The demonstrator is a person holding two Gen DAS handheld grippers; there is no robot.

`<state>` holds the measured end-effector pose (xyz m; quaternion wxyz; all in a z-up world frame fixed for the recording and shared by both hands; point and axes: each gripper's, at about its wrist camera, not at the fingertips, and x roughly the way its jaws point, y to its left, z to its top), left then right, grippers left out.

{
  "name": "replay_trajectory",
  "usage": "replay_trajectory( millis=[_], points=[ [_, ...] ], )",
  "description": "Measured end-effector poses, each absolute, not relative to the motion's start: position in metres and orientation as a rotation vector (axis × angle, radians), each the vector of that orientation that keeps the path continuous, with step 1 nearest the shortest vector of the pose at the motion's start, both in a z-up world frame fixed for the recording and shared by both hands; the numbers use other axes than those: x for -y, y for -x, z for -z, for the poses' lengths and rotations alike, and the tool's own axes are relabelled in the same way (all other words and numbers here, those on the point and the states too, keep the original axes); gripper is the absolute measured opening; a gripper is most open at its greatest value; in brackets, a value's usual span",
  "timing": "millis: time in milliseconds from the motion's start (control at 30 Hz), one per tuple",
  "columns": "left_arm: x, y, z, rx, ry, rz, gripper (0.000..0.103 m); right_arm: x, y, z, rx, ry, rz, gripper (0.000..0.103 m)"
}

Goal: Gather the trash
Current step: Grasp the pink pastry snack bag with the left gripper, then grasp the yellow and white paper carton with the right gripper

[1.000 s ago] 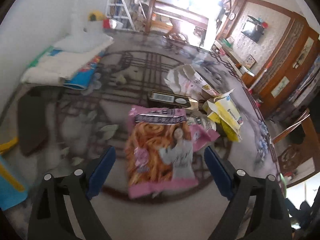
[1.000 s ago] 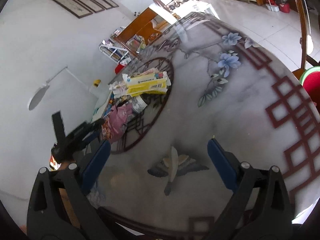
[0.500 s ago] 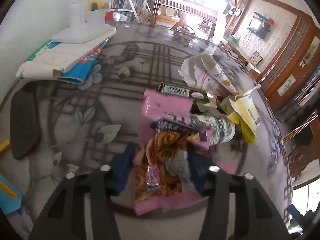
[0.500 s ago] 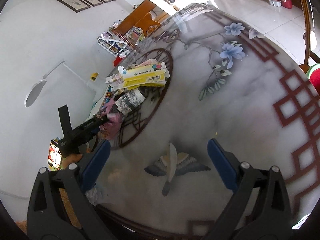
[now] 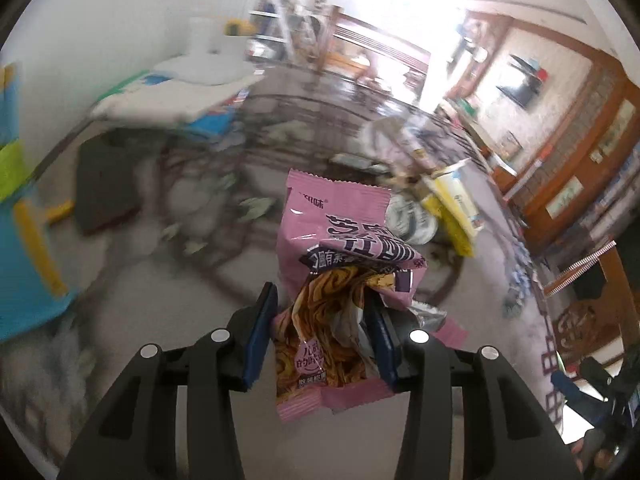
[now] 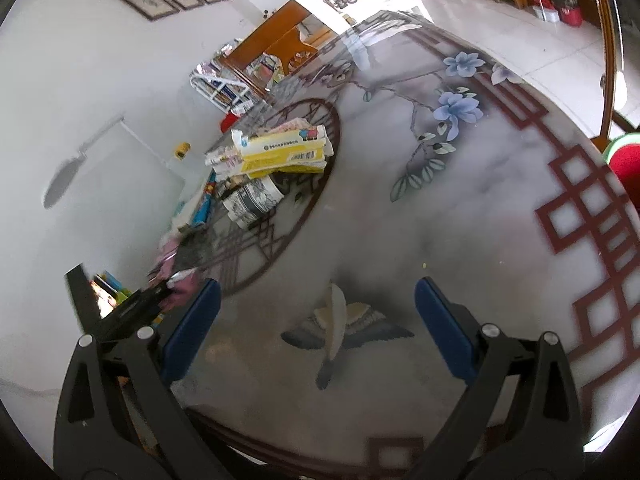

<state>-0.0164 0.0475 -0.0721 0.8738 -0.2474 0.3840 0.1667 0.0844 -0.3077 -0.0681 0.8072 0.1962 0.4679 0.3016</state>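
One wrapper up, a pile still waiting

Left gripper (image 5: pixel 320 332), jaws just closed, clamps a crumpled pink snack wrapper (image 5: pixel 340 280) above the marble table (image 6: pixel 460 208). Right gripper (image 6: pixel 316 324) hangs open, empty. Thin, slippery film could slide free, judging by the bunched grip.

The pink snack bag (image 5: pixel 340 280) at frame centre bears large Chinese characters, too crumpled to read whole, and the yellow packet (image 6: pixel 280 152) at upper left carries a barcode beside illegible print.
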Motion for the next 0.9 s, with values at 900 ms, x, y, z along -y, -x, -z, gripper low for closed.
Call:
replay_trajectory(
  millis=[900],
  points=[
    [-0.064, 0.003, 0.087, -0.819, 0.661, -0.257, 0.047, 0.060, -0.207, 0.083, -0.869, 0.831, -0.536, 0.098]
  ],
)
